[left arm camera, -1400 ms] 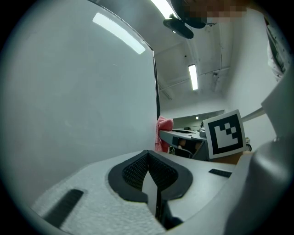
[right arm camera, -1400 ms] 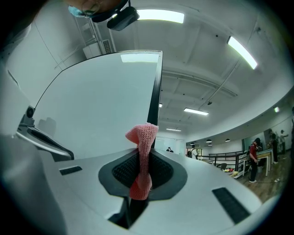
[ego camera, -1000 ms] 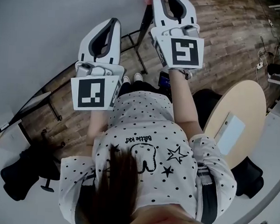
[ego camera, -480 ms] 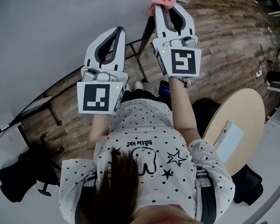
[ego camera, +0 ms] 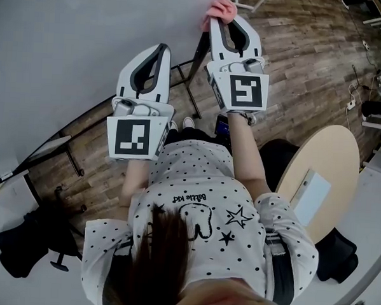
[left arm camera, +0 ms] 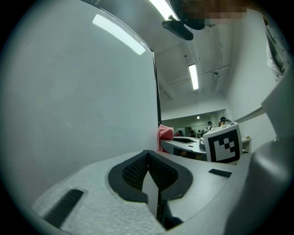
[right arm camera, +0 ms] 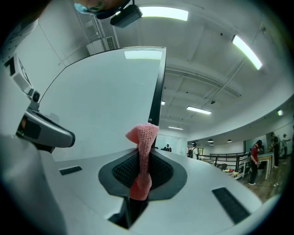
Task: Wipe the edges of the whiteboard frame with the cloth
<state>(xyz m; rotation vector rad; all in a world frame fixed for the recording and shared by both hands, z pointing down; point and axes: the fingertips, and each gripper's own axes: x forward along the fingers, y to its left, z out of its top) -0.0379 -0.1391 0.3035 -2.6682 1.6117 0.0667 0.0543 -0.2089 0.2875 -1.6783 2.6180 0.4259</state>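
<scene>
Head view with both gripper views. The right claw (ego camera: 230,23) is closed on the cloth (ego camera: 221,8), a pink knitted piece pinched about its middle. One tuft stands out past the jaw tips and a shorter fold hangs back between the pads. The tuft lies at the dark right-hand edge of the whiteboard frame (right arm camera: 157,87), high on the upright. Whether it actually presses on the edge or sits just beside it cannot be told.

The left claw (ego camera: 159,50) has its jaws drawn together with nothing between them. It is held near the pale face of the whiteboard (ego camera: 69,40), to the left of the frame edge and apart from the cloth.

Handling, as a judgement: the cloth looks light, soft and limp, and the open knit should grip rather than slide. A hold near the middle leaves a free pad to wrap the narrow edge. Too long a free end would likely flop away from the frame, and too short a one would bring the hard jaw tips against it.
</scene>
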